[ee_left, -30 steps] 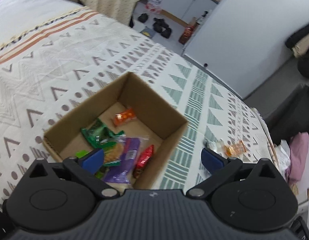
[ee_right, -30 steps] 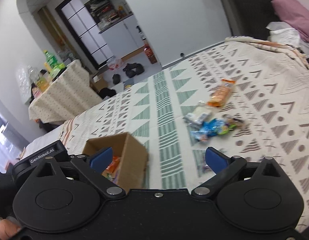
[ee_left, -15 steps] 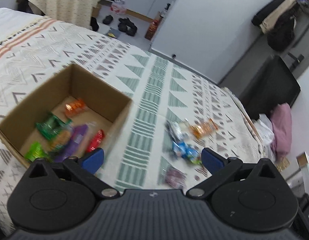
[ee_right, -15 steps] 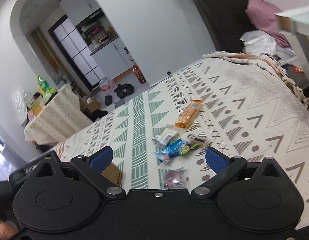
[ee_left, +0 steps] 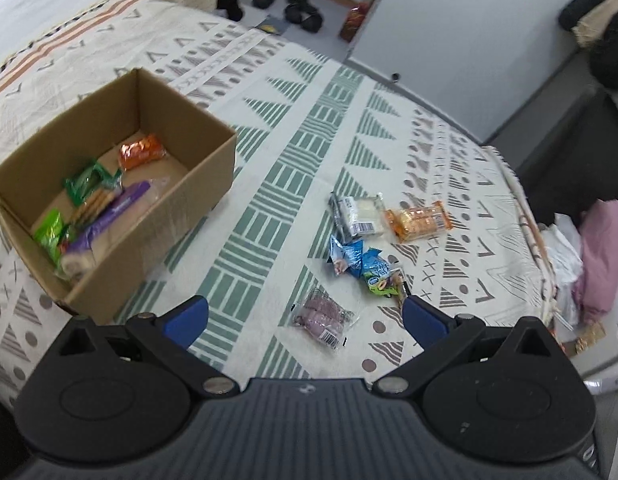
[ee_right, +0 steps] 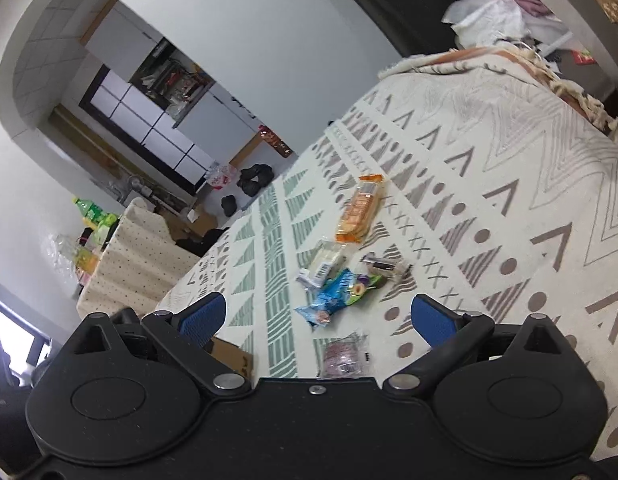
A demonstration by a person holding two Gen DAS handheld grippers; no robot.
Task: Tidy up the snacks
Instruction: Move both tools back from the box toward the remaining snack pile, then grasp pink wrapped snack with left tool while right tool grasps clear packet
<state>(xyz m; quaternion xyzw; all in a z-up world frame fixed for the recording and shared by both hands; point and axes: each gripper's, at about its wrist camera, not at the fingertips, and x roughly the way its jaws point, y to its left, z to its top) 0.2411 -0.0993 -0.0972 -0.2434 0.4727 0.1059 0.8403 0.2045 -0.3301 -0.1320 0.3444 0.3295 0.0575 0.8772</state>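
Note:
An open cardboard box [ee_left: 205, 184] sits on the patterned bedspread at the left and holds several snack packets, among them an orange one [ee_left: 142, 152] and a purple one [ee_left: 109, 220]. Loose snacks lie to its right: a purple packet [ee_left: 323, 318], blue packets [ee_left: 359, 262], a white packet [ee_left: 359, 214] and an orange cracker pack [ee_left: 419, 222]. My left gripper [ee_left: 305, 320] is open and empty above the purple packet. My right gripper [ee_right: 317, 320] is open and empty, with the purple packet [ee_right: 345, 356], blue packets [ee_right: 337, 294] and orange cracker pack [ee_right: 359, 208] ahead of it.
The bedspread [ee_left: 309, 128] ends at a fringed edge [ee_left: 529, 240] on the right, with pink and white cloth [ee_left: 597, 256] beyond it. A covered table with bottles [ee_right: 121, 248] and shoes on the floor [ee_right: 253, 174] lie past the bed's far side. A box corner [ee_right: 233, 354] shows under my right gripper.
The left gripper has swung right, from over the box toward the loose snacks. The right gripper has tilted and come closer to the same snacks. Both stayed open.

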